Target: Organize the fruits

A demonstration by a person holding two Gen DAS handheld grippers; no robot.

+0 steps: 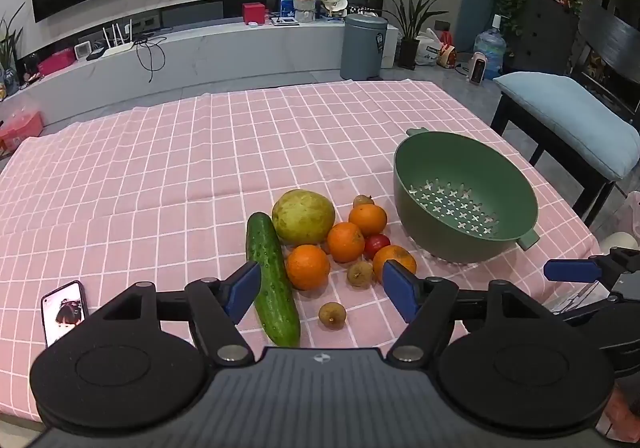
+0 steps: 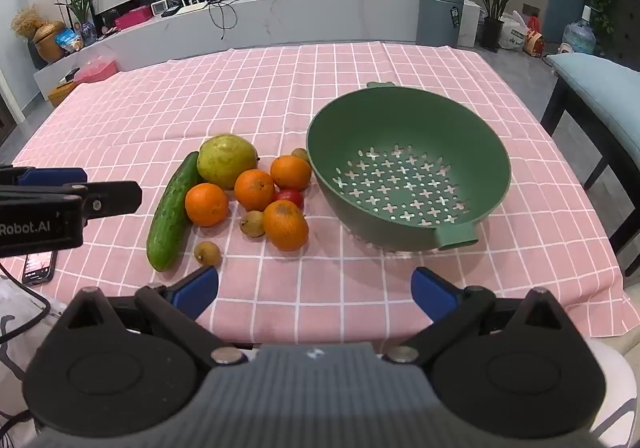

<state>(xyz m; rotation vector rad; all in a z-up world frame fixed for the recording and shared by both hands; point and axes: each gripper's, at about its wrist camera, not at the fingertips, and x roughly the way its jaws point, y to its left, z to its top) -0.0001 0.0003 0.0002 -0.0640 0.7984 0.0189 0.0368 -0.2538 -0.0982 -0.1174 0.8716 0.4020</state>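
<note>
- Both grippers hang over the near edge of the pink cloth (image 2: 280, 88), and nothing is picked up.
- The left gripper (image 1: 320, 290) is spread wide and empty; its blue pads frame the near end of the cucumber (image 1: 272, 280) and the nearest orange (image 1: 308, 266).
- The right gripper (image 2: 314, 292) is likewise released and empty, set over bare cloth just short of the colander (image 2: 408, 176).
- The colander sits on the right of the cloth, tipped a little toward the cameras, with nothing in it. That looks like the place for the fruit.
- The fruit lies in one tight pile just left of the colander: a big green pear (image 2: 226, 164), four oranges, a red tomato (image 2: 290, 197) wedged among them, and small brown longans (image 2: 207, 253).
- My read: the step in hand is the first pick, and the loose longan at the front is the easy start, apart from the rest.
- For an orange, I'd take the one nearest the colander (image 2: 285, 225). It is on the outer edge, so the pads can straddle it without nudging its neighbours.
- Round fruit rolls, so come straight down, centre the pads on the widest part, and close gently.
- The tomato is soft and hemmed in; better leave it until the oranges around it are gone.
- The cucumber touches the pear, so lifting either may shift the other.
- A phone (image 1: 64, 312) lies at the left near edge; keep the left gripper off it.
</note>
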